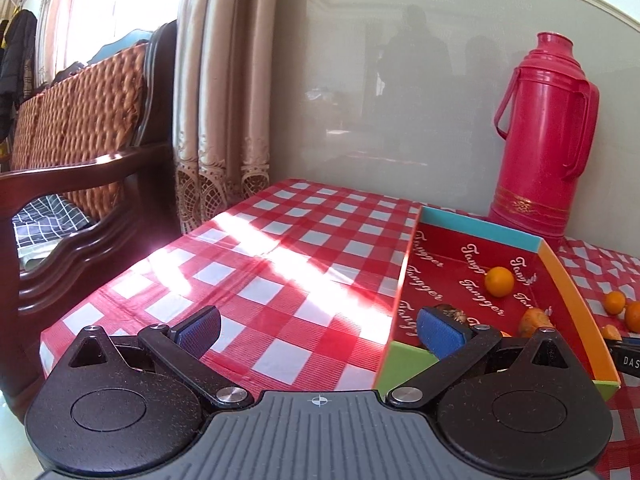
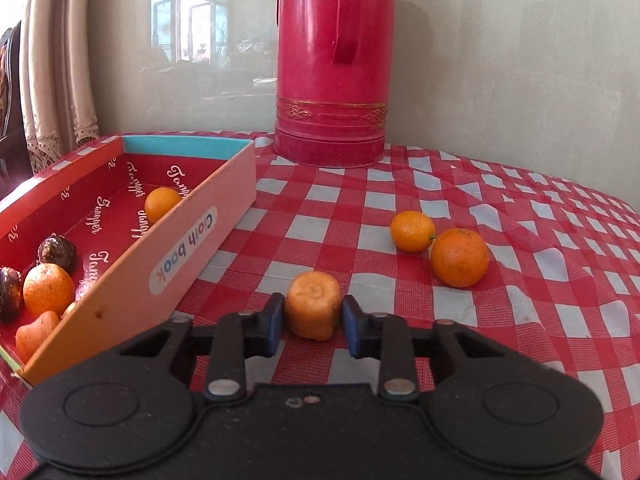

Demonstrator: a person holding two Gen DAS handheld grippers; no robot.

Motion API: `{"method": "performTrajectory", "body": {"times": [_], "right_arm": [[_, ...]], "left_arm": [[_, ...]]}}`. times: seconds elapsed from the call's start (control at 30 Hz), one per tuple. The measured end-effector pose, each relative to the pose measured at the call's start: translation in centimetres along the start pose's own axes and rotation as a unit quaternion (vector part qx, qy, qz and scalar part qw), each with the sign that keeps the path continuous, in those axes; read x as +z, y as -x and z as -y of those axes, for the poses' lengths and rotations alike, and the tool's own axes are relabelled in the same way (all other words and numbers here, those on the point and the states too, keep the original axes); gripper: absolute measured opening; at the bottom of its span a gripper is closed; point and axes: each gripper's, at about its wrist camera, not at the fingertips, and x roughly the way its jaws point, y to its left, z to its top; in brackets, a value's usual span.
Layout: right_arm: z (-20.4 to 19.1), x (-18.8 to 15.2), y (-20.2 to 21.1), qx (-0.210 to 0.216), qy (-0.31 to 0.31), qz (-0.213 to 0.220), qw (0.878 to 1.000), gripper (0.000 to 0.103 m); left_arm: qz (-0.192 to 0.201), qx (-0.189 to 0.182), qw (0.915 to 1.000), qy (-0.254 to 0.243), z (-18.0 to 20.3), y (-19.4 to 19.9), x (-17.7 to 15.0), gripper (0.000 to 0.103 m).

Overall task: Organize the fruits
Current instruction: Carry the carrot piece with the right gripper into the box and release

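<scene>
A shallow red box (image 2: 188, 240) with coloured walls lies on the checked tablecloth and holds an orange (image 2: 161, 203), another orange (image 2: 48, 289), dark brown fruits (image 2: 57, 253) and an orange chunk (image 2: 36, 332). My right gripper (image 2: 313, 320) is shut on a stubby orange fruit piece (image 2: 313, 304), just right of the box. Two oranges (image 2: 412, 230) (image 2: 459, 257) lie on the cloth beyond it. My left gripper (image 1: 318, 328) is open and empty over the box's near left corner (image 1: 400, 364); an orange (image 1: 499, 281) shows inside the box.
A tall pink thermos (image 2: 332, 60) stands at the back against the wall, also in the left wrist view (image 1: 544, 136). A wooden armchair (image 1: 80, 168) and curtains (image 1: 224, 92) stand left of the table. The tablecloth (image 1: 260, 264) has a sunlit patch.
</scene>
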Motion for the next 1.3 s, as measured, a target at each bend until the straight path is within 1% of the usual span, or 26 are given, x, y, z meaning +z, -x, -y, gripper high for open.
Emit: {"method": "performTrajectory", "body": {"times": [0.13, 0.3, 0.53, 0.7, 0.83, 0.93, 1.17, 1.23, 1.27, 1.3], "right_arm": [[0.2, 0.0, 0.1, 0.004, -0.003, 0.002, 1.0, 0.023], [0.0, 0.1, 0.8, 0.008, 0.0, 0.017, 1.0, 0.023], [-0.7, 0.5, 2.3, 0.018, -0.003, 0.06, 0.998, 0.023], [-1.5, 0.9, 3.9, 0.045, -0.002, 0.112, 0.993, 0.023], [-3.0, 1.1, 4.9, 0.069, 0.015, 0.141, 0.987, 0.023], [-4.1, 1.1, 5.1, 0.084, 0.028, 0.151, 0.985, 0.023], [-6.5, 1.4, 5.2, 0.113, 0.046, 0.155, 0.98, 0.023], [-7.2, 1.3, 5.1, 0.124, 0.058, 0.149, 0.979, 0.033], [-7.6, 1.1, 5.1, 0.122, 0.067, 0.147, 0.979, 0.054], [-7.7, 0.8, 5.3, 0.112, 0.069, 0.16, 0.978, 0.089]], "left_arm": [[-0.002, 0.002, 1.0, 0.0, -0.4, -0.1, 0.0, 0.103], [0.001, 0.002, 1.0, -0.006, -0.6, 0.2, 0.0, 0.103], [0.006, 0.005, 0.9999, -0.007, -1.0, 0.5, 0.0, 0.103], [0.01, 0.013, 0.9999, 0.0, -1.8, 0.8, 0.0, 0.103], [0.007, 0.022, 0.9997, 0.007, -2.5, 0.7, 0.0, 0.103], [0.004, 0.028, 0.9996, 0.008, -2.9, 0.7, -0.1, 0.103], [0.001, 0.035, 0.9994, 0.002, -3.4, 0.7, -0.2, 0.103], [0.0, 0.035, 0.9994, 0.003, -3.4, 0.6, -0.2, 0.103], [0.001, 0.035, 0.9994, 0.003, -3.4, 0.7, -0.2, 0.103], [0.001, 0.034, 0.9994, 0.004, -3.3, 0.7, -0.2, 0.103]]}}
